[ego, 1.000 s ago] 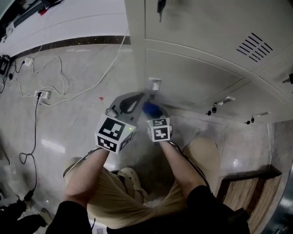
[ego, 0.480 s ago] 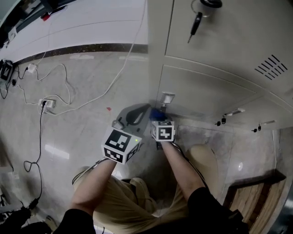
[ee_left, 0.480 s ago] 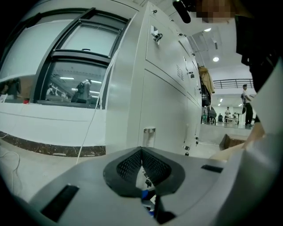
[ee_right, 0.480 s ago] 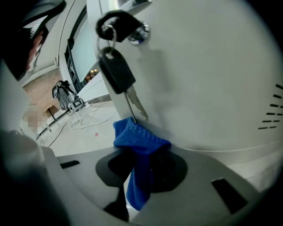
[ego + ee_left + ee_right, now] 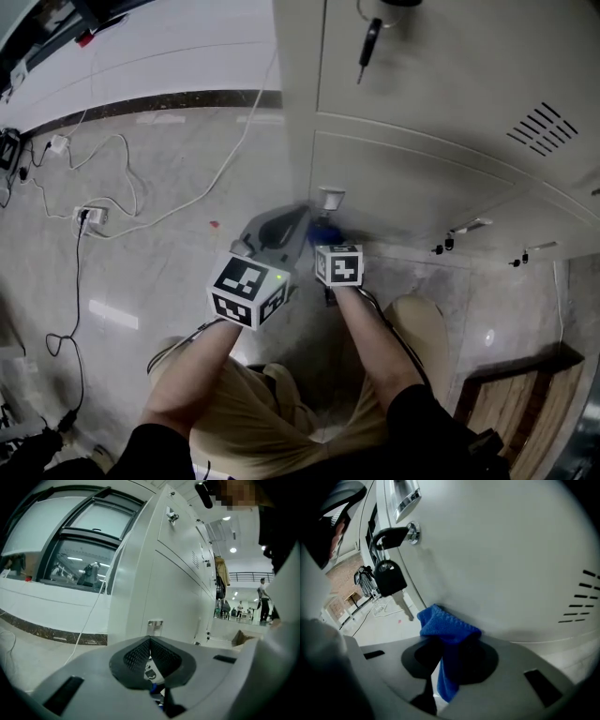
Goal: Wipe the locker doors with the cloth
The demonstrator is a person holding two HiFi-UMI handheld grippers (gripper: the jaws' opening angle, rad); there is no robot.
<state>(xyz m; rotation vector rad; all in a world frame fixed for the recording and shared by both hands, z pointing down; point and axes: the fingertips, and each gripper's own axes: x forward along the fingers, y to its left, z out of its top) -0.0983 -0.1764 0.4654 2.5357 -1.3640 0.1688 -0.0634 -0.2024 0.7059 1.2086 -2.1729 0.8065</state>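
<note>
The cloth [image 5: 447,627] is pinched in the right tongs [image 5: 443,660], the left tongs [image 5: 151,665] closed on nothing; the key [image 5: 391,581] could be knocked by wide wipes.

Soft, even indoor light; glare streaks on the glossy grey stone floor [image 5: 108,314]. Both gripper views bulge, corners black. In the head view the blue terry cloth [image 5: 325,230] is motion-blurred.

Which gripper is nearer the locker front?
Right. Right gripper presses its blue cloth against the locker front; left gripper, shut and empty, sits left of it, off the front.
</note>
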